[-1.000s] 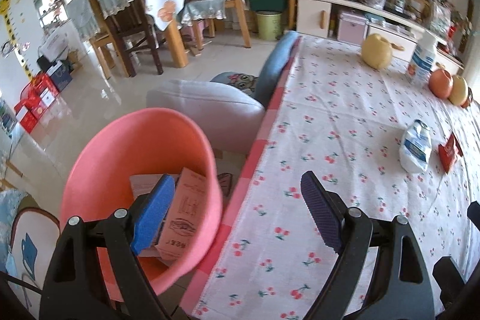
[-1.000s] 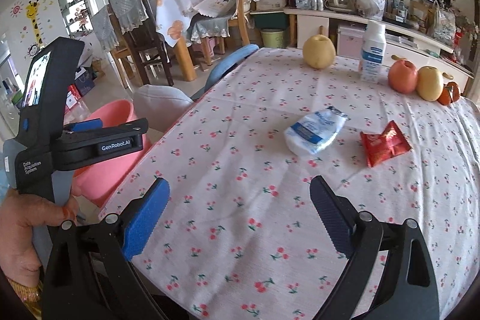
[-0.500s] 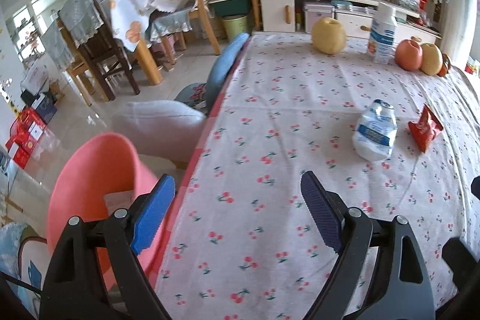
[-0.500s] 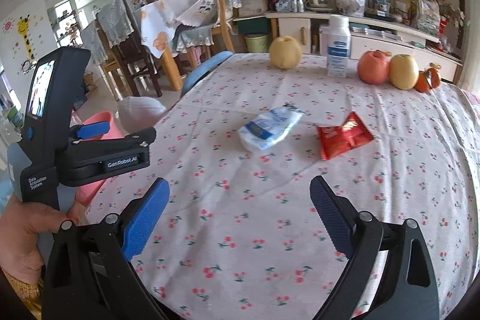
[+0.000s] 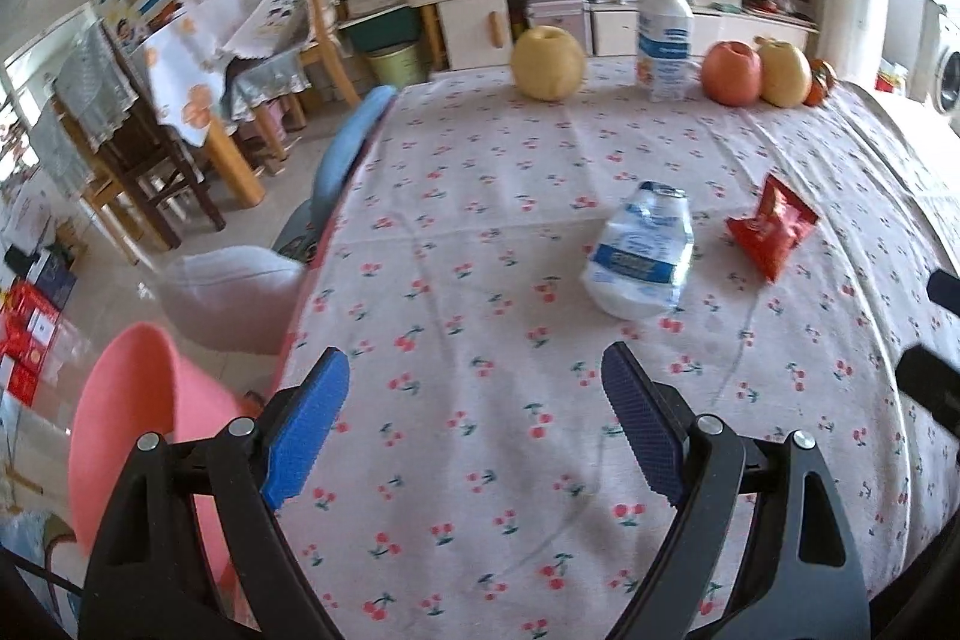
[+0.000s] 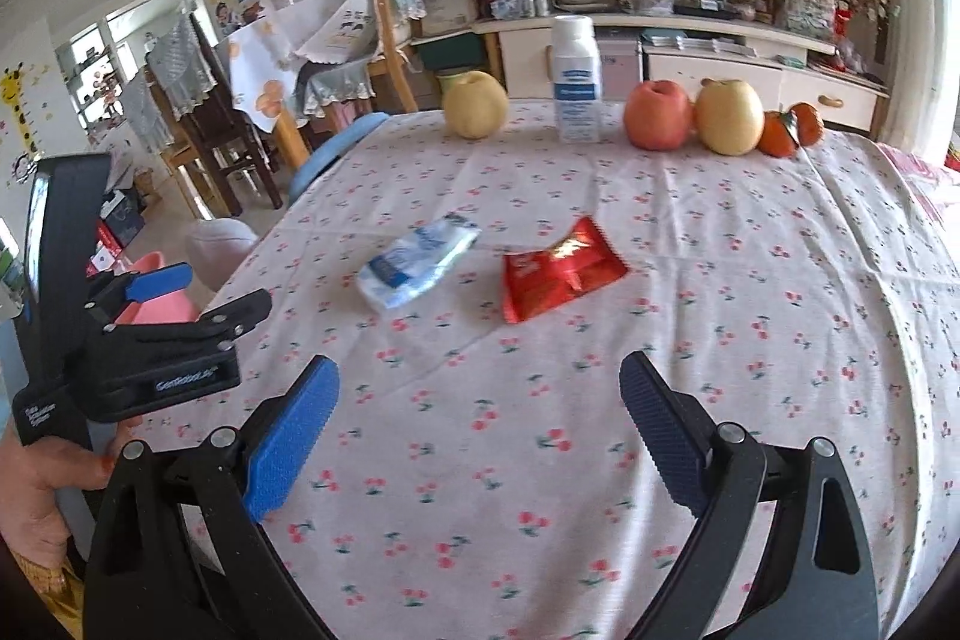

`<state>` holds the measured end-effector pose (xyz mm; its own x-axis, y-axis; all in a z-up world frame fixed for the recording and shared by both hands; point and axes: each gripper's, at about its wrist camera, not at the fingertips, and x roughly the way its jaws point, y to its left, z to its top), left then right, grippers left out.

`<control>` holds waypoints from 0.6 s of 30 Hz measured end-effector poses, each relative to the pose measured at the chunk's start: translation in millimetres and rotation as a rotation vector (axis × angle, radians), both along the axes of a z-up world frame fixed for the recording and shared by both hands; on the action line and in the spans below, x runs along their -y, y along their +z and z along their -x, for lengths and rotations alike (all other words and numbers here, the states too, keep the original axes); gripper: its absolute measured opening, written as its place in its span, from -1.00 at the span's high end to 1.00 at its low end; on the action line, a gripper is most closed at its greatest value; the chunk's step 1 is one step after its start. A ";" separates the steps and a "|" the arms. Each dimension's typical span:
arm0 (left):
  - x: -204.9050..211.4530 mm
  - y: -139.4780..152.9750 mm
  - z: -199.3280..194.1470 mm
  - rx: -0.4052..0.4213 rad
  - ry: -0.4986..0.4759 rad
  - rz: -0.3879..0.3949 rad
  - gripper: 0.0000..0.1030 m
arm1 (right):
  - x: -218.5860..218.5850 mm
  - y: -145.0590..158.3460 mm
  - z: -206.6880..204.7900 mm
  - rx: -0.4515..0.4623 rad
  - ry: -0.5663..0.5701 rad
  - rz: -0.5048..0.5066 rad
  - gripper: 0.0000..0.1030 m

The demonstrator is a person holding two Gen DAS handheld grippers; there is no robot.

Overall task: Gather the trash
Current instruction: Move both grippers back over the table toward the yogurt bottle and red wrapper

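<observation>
Two pieces of trash lie on the cherry-print tablecloth [image 5: 492,196], both ahead of the tools.

From the left wrist, the left gripper [image 5: 474,418] has its fingers spread wide and empty. The crushed plastic bottle [image 5: 641,259] lies just beyond the tip of the right-hand finger, its long axis running away from the fingers, neck at the far end. The red snack wrapper [image 5: 771,229] sits further right, apart from the bottle. The pink bin [image 5: 129,436] stands off the table edge, outside the left-hand finger.

From the right wrist, the right gripper [image 6: 480,430] is likewise spread and holds nothing. The wrapper [image 6: 561,274] lies ahead between the finger lines, while the bottle [image 6: 420,262] lies diagonally, beyond the left-hand finger. By my judgement the left gripper is nearer the bottle, the right nearer the wrapper.
</observation>
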<state>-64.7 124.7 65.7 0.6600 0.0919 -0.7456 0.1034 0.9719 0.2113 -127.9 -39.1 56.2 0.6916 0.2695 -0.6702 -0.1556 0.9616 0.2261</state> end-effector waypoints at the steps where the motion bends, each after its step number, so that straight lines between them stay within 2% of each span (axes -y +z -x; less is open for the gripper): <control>1: 2.5 -0.3 -0.8 -0.004 -0.013 0.008 -0.68 | 4.9 -0.6 -1.6 -0.006 -0.004 -0.001 -0.82; 12: 20.2 -8.6 -13.0 -0.045 -0.150 0.103 -0.68 | 46.0 -20.0 -34.1 -0.119 -0.050 -0.020 -0.82; 18: 34.6 -26.0 -29.3 -0.106 -0.233 0.118 -0.68 | 54.7 -32.5 -55.8 -0.177 -0.028 -0.103 -0.82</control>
